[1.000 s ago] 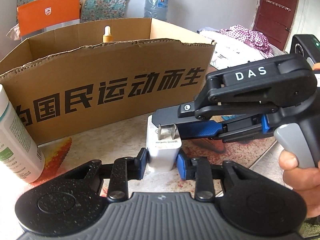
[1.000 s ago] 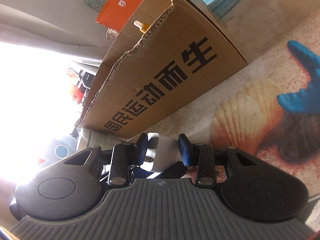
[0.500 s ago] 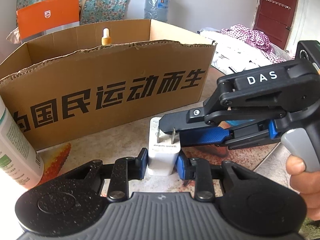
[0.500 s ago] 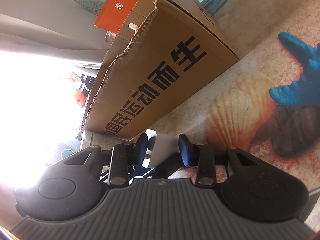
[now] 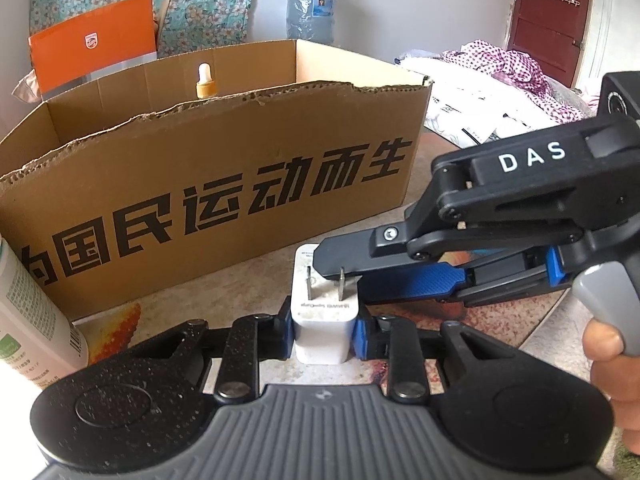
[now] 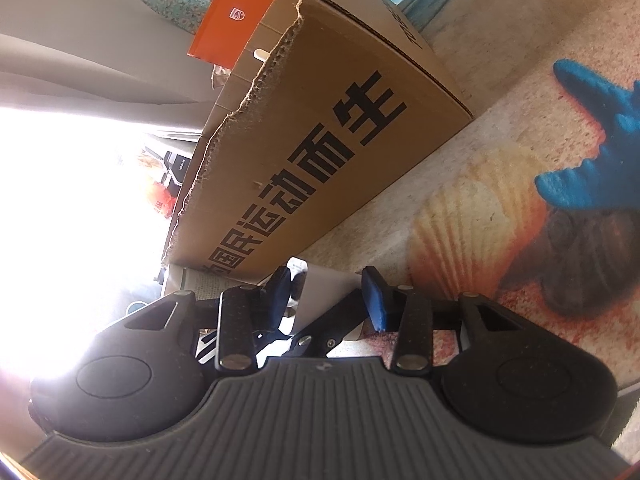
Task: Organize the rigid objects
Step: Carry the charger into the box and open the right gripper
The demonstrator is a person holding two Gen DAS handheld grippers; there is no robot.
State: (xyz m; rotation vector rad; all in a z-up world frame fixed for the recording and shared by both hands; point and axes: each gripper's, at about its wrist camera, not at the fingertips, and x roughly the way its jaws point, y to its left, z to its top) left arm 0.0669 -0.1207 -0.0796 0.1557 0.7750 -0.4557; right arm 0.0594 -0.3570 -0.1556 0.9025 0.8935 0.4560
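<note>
White plastic charger plug (image 5: pixel 324 320), prongs upward, stands on the printed surface (image 5: pixel 248 276) between the pads of the left tongs (image 5: pixel 322 330), which pinch its two sides; their jaws have just been closing on it. From the right, the right tongs (image 5: pixel 340 272) reach in over the plug's top face. In the right wrist view the plug (image 6: pixel 320 292) sits between the right tongs (image 6: pixel 330 300), but one blue pad (image 6: pixel 374 298) stands clear of it, so these tongs are judged spread rather than gripping; their jaws have just been opening.

Beyond both tongs lies the cardboard box (image 5: pixel 224 184), open-topped, its torn front wall facing them. One dropper bottle (image 5: pixel 206 84) shows above that wall, apparently already inside. To the left of the left tongs a white bottle (image 5: pixel 28 320) stands on the surface, outside the box.

Progress, as a judgement: at least one item is stowed; the plug appears to be passing from right tongs to left and is not yet lifted towards the box; the white bottle also seems left to do. Box contents below the wall are hidden.
</note>
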